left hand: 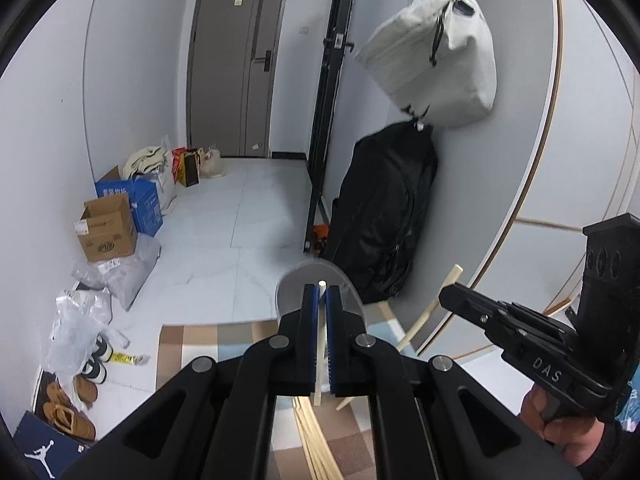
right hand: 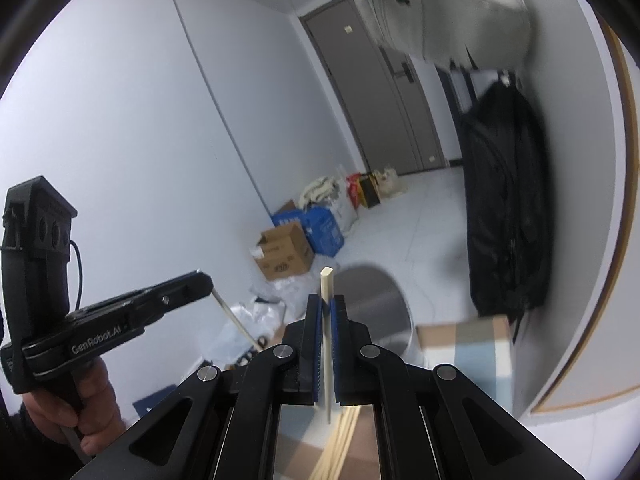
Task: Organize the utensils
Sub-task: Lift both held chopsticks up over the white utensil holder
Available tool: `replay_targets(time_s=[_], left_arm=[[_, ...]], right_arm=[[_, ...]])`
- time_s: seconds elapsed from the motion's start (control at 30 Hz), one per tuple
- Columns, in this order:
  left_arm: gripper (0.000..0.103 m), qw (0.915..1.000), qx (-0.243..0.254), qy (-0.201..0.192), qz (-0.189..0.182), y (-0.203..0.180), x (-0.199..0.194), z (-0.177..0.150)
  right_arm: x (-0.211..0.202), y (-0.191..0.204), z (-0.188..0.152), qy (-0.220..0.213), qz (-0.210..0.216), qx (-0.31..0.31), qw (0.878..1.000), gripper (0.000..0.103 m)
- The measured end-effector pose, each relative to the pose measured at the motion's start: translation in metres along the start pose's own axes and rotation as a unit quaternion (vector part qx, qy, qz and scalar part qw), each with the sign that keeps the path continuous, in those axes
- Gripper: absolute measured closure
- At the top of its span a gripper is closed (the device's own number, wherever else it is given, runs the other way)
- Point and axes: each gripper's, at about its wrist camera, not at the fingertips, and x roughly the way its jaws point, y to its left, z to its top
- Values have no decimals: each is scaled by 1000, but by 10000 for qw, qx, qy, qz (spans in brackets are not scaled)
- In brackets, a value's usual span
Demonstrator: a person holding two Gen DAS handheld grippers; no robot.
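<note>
Grey walls and a tiled floor with cardboard boxes [left hand: 107,226] lie behind both tools. On the left, the left claw [left hand: 321,296] is closed on one pale chopstick [left hand: 319,344]; on the right, the right claw [right hand: 329,308] pinches another chopstick [right hand: 327,320] upright. More chopsticks [left hand: 316,440] lie below on the checked counter [left hand: 192,340]. I judge the step as carrying; next comes lowering both into the grey holder [right hand: 376,300]. Only the left view shows the shoes [left hand: 68,408]; only the right view shows the left hand [right hand: 80,412].

Both wrist views face the door [left hand: 236,60] [right hand: 372,92] — close, side by side.
</note>
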Motion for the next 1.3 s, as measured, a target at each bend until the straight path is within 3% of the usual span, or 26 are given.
replay_targets(time_s=[0.33,0.57,0.9,1.3], left_arm=[[103,9996,160,-203,75,0,14,51],[103,9991,305,-259,164,5,44,63],[103,9996,276,-13,-10,16,81,59],[103,9983,368,283,-350,18,103,44]], right_arm=[[15,7,76,-325,-111,-384,9987,99],[48,-9,101,-329,-206,-329,9987,99],[94,-20,96,-242,-318,-484,9980,99],[126,-37,64,84,-59,-457,9989,99]])
